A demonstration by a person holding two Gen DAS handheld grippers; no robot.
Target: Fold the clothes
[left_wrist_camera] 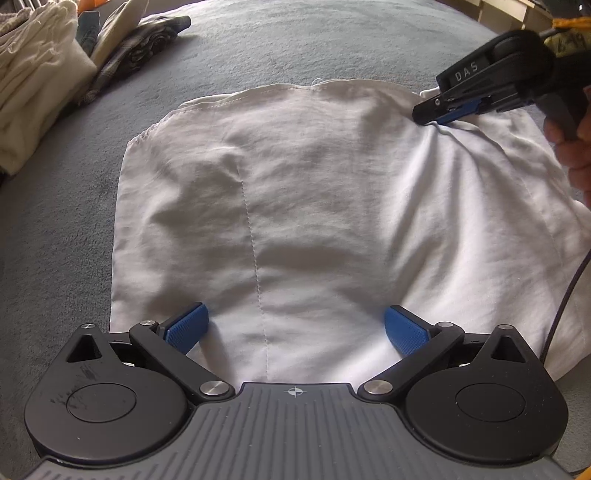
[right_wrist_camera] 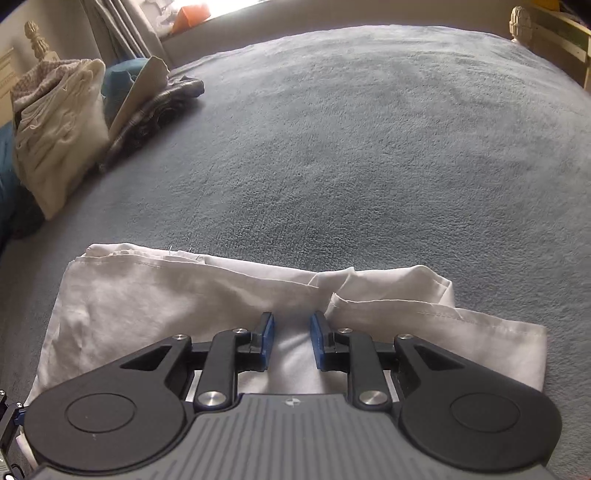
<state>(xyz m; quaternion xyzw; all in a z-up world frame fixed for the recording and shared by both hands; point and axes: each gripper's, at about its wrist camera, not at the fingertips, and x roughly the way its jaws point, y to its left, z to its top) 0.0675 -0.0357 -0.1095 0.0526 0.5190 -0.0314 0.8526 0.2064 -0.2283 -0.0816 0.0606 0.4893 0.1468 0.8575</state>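
Note:
A white garment (left_wrist_camera: 295, 184) lies spread and folded on the blue-grey blanket, with a stitched seam running down its middle. My left gripper (left_wrist_camera: 295, 308) hangs over its near edge with the jaws wide open and nothing between the blue pads (left_wrist_camera: 186, 326). My right gripper (left_wrist_camera: 421, 112) rests its tips on the garment's far right corner, where creases fan out. In the right wrist view the right gripper (right_wrist_camera: 291, 314) stands narrowly open over the garment (right_wrist_camera: 147, 295), with cloth showing in the gap and the pads apart from it. A hand (left_wrist_camera: 576, 147) holds its handle.
A stack of cream clothes (left_wrist_camera: 37, 92) (right_wrist_camera: 59, 129) and a dark plaid garment (left_wrist_camera: 147, 40) (right_wrist_camera: 162, 107) sit at the far left of the bed. The blanket (right_wrist_camera: 369, 147) stretches wide beyond the garment. A wooden bedpost (right_wrist_camera: 519, 22) stands far right. A cable (left_wrist_camera: 565, 295) hangs at right.

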